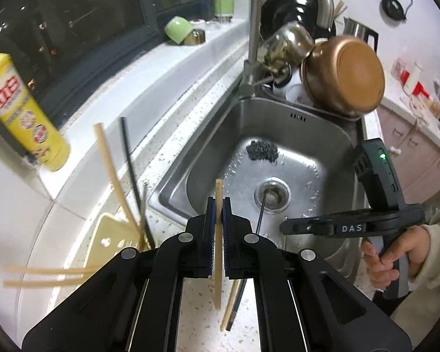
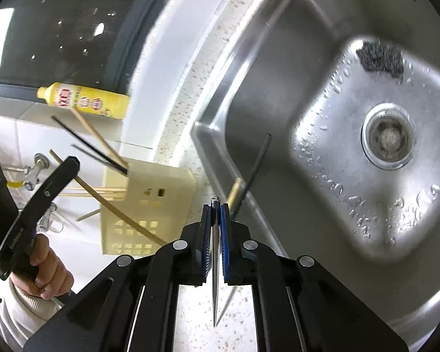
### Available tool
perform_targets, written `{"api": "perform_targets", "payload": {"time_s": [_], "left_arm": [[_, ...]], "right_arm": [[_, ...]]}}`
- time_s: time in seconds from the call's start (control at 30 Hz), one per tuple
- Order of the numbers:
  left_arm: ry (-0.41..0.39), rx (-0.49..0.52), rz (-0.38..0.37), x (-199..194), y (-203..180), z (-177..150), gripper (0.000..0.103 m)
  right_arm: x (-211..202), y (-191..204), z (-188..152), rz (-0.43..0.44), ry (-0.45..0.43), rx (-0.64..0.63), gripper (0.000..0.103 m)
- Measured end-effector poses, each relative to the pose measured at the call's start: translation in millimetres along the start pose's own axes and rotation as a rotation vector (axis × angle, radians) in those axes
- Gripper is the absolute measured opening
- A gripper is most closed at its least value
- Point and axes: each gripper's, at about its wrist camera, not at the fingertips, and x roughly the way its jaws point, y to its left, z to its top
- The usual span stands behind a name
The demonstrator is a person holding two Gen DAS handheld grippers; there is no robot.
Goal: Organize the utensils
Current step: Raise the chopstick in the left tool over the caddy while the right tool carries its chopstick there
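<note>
Two grippers share our view over a speckled tabletop (image 1: pixel 190 123) beside a steel sink (image 1: pixel 314 135). Farthest left in the left wrist view stands a yellow bottle (image 1: pixel 23 111) on the white window ledge, and below it a cream utensil holder (image 1: pixel 114 234) sits on the tabletop with several chopsticks, pale and black, leaning out of it at different angles. In the middle, our left gripper (image 1: pixel 219 205) has its jaws pressed together on a wooden chopstick (image 1: pixel 218 270), which runs lengthwise between the blue pads and pokes out past the tips. Under it, on the tabletop, lie another pale chopstick (image 1: pixel 230 302) and a black chopstick (image 1: pixel 237 305) side by side. To the right, the sink holds a dark scrubber (image 1: pixel 262 151) near its back wall and a round drain (image 1: pixel 272 195). Behind the sink, a copper pot (image 1: pixel 352 76) rests tilted on a dish rack beside the tap (image 1: pixel 258 14). At the far right a hand (image 1: pixel 396 252) grips the handle of the other tool.

In the right wrist view, the holder (image 2: pixel 149 205) is at left and the sink at right. Our right gripper (image 2: pixel 216 208) has its jaws closed on a thin metal chopstick (image 2: pixel 215 278), pinched between the pads above the tabletop, its point aimed back toward the camera.
</note>
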Motion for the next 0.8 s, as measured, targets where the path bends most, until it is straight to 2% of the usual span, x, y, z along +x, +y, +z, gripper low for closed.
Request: {"api": "perform_targets", "payload": {"time_s": [0.27,0.5,0.8], "left_arm": [[-0.061,-0.035,0.008,-37.0,-1.7,-8.3,0.004],[-0.118,-0.052,0.009,-64.3,-6.6,-14.1,0.004],[-0.183,-0.085,0.025,-94.5,4.2,-11.7,0.004]], "right_arm": [[-33.7,40.5,-5.7,-0.050,-0.023,-0.127,0.003],[-57.7,76.2,-16.6,-0.116,-0.024,-0.288,0.003],[-75.9,125.5,-0.1,-0.129,-0.092,-0.395,0.004]]}}
